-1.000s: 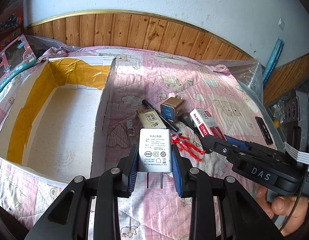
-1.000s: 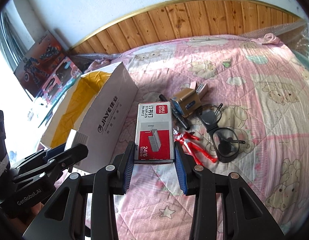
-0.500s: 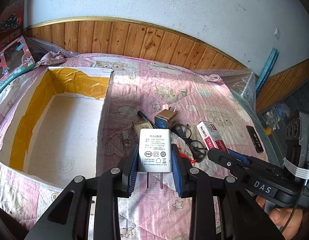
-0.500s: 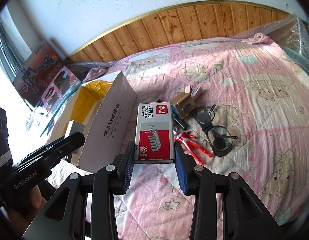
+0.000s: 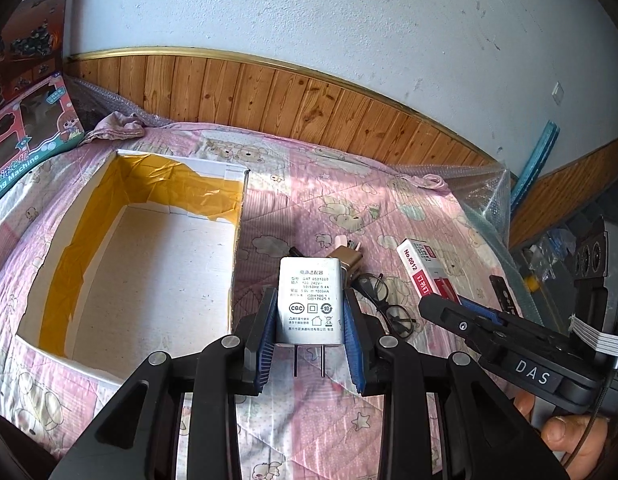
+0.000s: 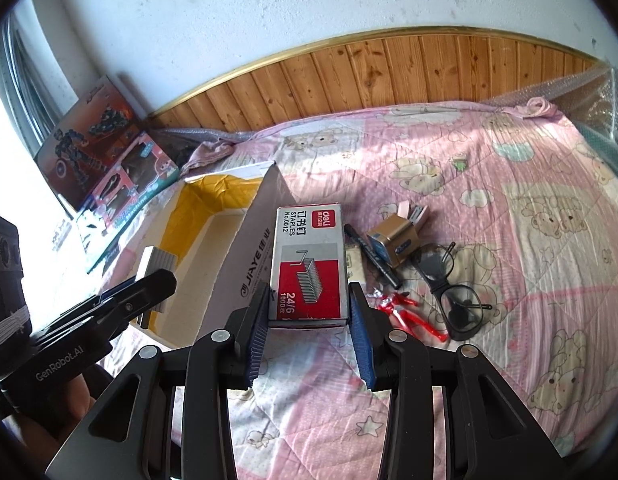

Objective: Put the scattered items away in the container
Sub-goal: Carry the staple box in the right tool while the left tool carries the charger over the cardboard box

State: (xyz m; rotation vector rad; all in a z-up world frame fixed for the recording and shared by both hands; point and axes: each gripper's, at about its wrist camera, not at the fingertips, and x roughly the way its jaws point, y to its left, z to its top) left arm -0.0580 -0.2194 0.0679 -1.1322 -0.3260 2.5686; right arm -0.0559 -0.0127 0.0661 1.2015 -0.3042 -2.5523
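- Two tools are in view, each clamped on one item. The left tool (image 5: 309, 336), at lower centre of the left wrist view, grips one white charger (image 5: 310, 296) between its blue pads, prongs pointing down toward the camera.
- The right tool (image 6: 309, 320), at lower centre of the right wrist view, grips one staples box (image 6: 309, 264), white and red, by its long sides.
- One container: a cardboard box (image 5: 237, 240) with yellow tape lining its inner walls, at the left of the left wrist view, sitting on the bed (image 6: 529, 208). Its floor looks bare as far as the frames show.
- Both held items hang above the bed, just right of the box's near wall, not inside it.
- Left on the quilt, right of centre in the right wrist view: one gold charger (image 6: 393, 240), one black pen (image 6: 369, 254), one pair of glasses (image 6: 453, 292), one red toy figure (image 6: 409, 312), and one small pale packet (image 6: 355, 264) partly hidden behind the staples box.
- Two toy boxes (image 6: 109, 172) lean at the upper left by the wall.
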